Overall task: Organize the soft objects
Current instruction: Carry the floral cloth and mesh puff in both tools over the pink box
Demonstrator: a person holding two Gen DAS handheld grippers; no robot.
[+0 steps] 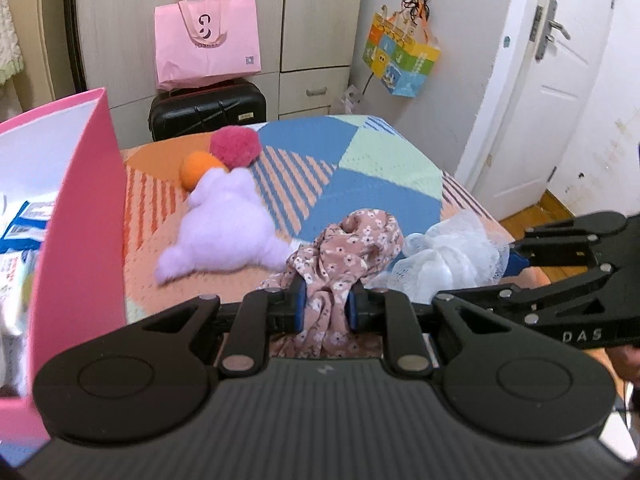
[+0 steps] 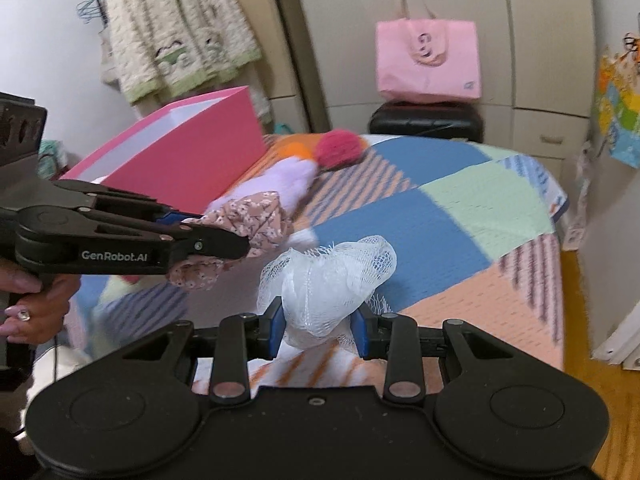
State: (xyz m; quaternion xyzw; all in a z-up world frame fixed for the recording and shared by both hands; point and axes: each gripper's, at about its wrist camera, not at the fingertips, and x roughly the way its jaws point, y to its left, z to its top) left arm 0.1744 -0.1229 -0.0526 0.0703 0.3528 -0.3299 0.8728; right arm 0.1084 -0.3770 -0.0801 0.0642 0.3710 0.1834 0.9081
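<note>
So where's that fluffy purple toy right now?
In the left wrist view, the purple plush toy lies on the patchwork bedspread, beside the pink box, just below the orange ball.

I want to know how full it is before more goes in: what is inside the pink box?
Through the open top of the pink box, the left wrist view shows white and blue printed packets against its white lining. The near wall covers the bottom and everything deeper.

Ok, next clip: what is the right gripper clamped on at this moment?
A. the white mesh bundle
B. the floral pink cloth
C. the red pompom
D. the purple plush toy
A: in the right wrist view the right gripper has its blue pads closed on the white mesh bundle, while the floral pink cloth sits in the left gripper.
</note>
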